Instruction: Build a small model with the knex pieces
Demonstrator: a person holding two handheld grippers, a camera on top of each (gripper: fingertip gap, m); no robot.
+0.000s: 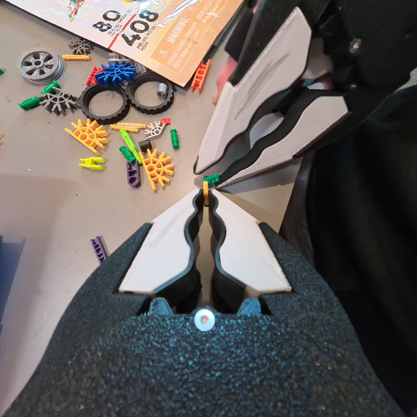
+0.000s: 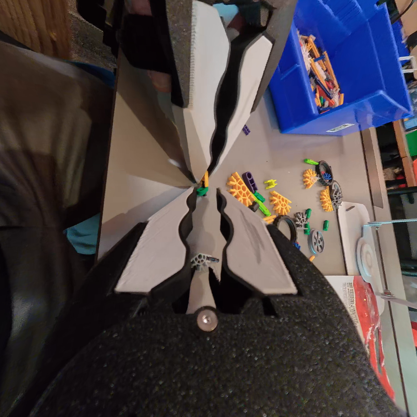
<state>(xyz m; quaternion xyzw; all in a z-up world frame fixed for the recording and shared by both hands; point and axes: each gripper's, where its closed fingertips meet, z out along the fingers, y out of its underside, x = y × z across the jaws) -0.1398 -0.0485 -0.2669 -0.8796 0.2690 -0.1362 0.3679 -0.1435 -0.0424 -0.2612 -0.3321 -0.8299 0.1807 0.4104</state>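
My left gripper [image 1: 205,191] is shut on a small orange connector [image 1: 205,196], which stands edge-on between its tips. A short green rod [image 1: 211,179] sits at the connector's far end and appears joined to it. My right gripper [image 1: 206,177] comes in from the upper right, tips around the green rod. In the right wrist view my right gripper [image 2: 204,191] is open. The green rod [image 2: 200,191] lies against its left finger with a gap to the right finger. The left gripper [image 2: 204,173] comes from above, holding the orange connector [image 2: 205,178]. Both hover just above the grey table [image 1: 45,203].
Loose pieces lie to the left: orange connectors [image 1: 89,135], two black tyres [image 1: 106,103], a grey wheel [image 1: 40,65], a blue connector [image 1: 116,73], green rods. A printed sheet [image 1: 158,33] lies at the back. A blue bin [image 2: 338,79] holds more pieces. A grey connector [image 2: 199,261] lies under my right gripper. The tips of both grippers are at nearly the same place. The grey wheel [image 1: 40,65] is about 20 cm from both grippers' fingertips. My right wrist view [image 2: 317,242] looks at it from another angle.
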